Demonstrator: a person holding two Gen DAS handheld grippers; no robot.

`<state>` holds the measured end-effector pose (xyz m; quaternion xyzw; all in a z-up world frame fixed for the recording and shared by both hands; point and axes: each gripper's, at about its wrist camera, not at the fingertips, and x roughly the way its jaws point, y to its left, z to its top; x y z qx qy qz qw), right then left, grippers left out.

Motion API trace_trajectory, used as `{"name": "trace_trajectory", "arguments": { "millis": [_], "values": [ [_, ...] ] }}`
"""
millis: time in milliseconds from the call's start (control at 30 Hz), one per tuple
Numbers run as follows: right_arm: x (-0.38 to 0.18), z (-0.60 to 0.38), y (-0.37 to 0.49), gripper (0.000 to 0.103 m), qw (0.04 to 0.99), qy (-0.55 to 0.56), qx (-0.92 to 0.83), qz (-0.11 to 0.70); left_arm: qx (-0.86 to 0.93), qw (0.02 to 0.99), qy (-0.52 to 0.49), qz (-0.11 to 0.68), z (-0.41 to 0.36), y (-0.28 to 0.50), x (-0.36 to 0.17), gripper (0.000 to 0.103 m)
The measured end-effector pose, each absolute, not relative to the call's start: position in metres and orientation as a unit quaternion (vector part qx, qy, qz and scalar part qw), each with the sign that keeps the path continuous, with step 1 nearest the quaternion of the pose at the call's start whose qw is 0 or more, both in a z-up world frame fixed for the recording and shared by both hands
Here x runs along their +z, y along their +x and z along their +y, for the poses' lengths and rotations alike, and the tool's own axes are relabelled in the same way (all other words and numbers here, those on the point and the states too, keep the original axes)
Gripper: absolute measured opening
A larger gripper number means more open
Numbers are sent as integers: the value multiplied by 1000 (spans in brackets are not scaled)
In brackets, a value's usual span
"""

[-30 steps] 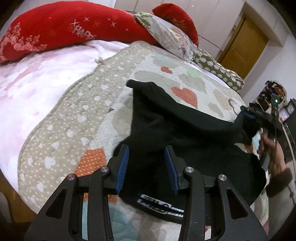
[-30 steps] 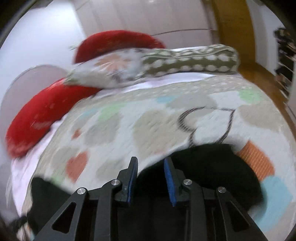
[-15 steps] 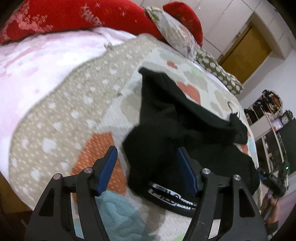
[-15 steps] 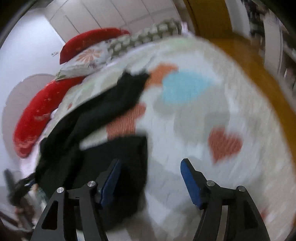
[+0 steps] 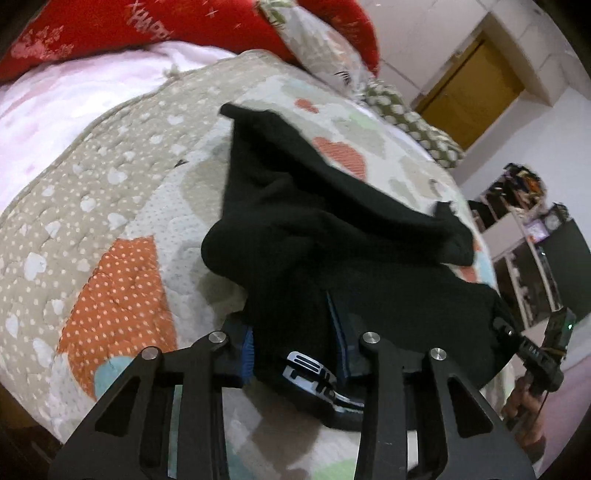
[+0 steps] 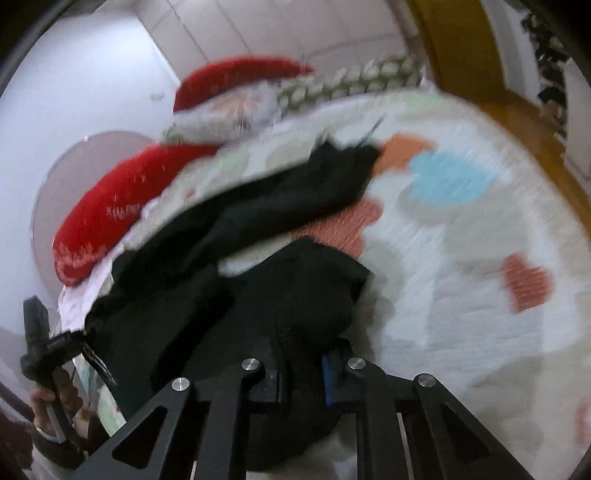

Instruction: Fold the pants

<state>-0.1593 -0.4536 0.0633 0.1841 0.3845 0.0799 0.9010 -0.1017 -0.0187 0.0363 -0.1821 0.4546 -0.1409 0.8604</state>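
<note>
Black pants (image 5: 314, 229) lie crumpled on a heart-patterned quilt (image 5: 122, 206), one leg stretching up the bed. My left gripper (image 5: 291, 343) is closing its jaws on the waistband end with the white logo (image 5: 314, 376), and fabric fills the gap between the blue pads (image 5: 246, 350). In the right wrist view the pants (image 6: 229, 258) run up and to the left. There my right gripper (image 6: 301, 376) is also closing, with a bunch of black cloth pinched between its pads (image 6: 327, 373). Each view shows the other gripper at the far side of the pants.
Red pillows (image 5: 110, 33), a floral pillow (image 5: 317, 48) and a dotted bolster (image 5: 410, 125) line the head of the bed. A pink sheet (image 5: 55, 99) lies left of the quilt. A wooden door (image 5: 469, 99) and dark shelves (image 5: 524, 229) stand beyond the bed. A hand (image 6: 48, 398) holds the left gripper.
Both grippers stood wide open half a second ago and have closed on the pants. The right gripper let go of one part, swung across the bed and took a new hold.
</note>
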Motion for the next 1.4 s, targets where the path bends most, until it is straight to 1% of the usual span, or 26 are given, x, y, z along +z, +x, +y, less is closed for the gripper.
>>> {"name": "trace_trajectory", "arguments": {
  "millis": [100, 167, 267, 333, 367, 400, 433, 467, 500, 567, 667, 733, 833, 867, 900, 967, 1033, 1100, 1233, 1400],
  "values": [
    [90, -475, -186, 13, 919, 163, 35, 358, -164, 861, -182, 446, -23, -114, 52, 30],
    [94, -485, -195, 13, 920, 143, -2, 364, -165, 856, -180, 456, -29, -115, 49, 30],
    [66, -496, -192, 13, 901, 149, -19, 407, -136, 845, -161, 491, -38, -113, 28, 30],
    [43, -489, -185, 14, 885, 122, -36, 449, -126, 843, -176, 492, -35, -117, 23, 33],
    [40, -485, -185, 14, 885, 112, -42, 450, -123, 845, -179, 489, -33, -119, 25, 33],
    [43, -489, -187, 23, 888, 110, -46, 445, -115, 850, -170, 486, -30, -122, 31, 35],
    [49, -491, -189, 34, 888, 110, -56, 442, -106, 856, -160, 480, -29, -124, 36, 38],
    [55, -494, -190, 38, 890, 107, -69, 439, -93, 865, -150, 470, -25, -127, 44, 42],
    [64, -495, -193, 39, 894, 101, -83, 428, -81, 873, -146, 457, -20, -130, 52, 43],
    [81, -496, -198, 40, 905, 101, -83, 405, -58, 884, -146, 440, -8, -133, 61, 43],
    [98, -478, -197, 41, 917, 123, -8, 379, -39, 886, -155, 435, 7, -129, 63, 43],
    [96, -457, -189, 41, 914, 117, 45, 385, -41, 880, -165, 443, 11, -125, 58, 43],
    [79, -422, -169, 41, 899, 111, 111, 408, -62, 877, -170, 446, 7, -122, 57, 43],
    [72, -415, -165, 41, 895, 112, 122, 414, -69, 876, -170, 447, 3, -119, 55, 47],
    [63, -408, -159, 41, 890, 112, 130, 423, -74, 875, -170, 447, -3, -116, 54, 59],
    [42, -399, -149, 41, 876, 118, 139, 446, -85, 872, -167, 452, -10, -111, 48, 71],
    [24, -394, -139, 42, 869, 120, 135, 460, -87, 864, -164, 468, -16, -104, 37, 71],
    [28, -395, -142, 45, 871, 123, 137, 455, -105, 848, -161, 494, -26, -100, 24, 71],
    [43, -396, -136, 47, 870, 145, 152, 446, -151, 852, -157, 476, -44, -109, 35, 71],
    [62, -375, -114, 50, 869, 157, 191, 429, -115, 870, -142, 457, -33, -101, 51, 71]
  ]
}}
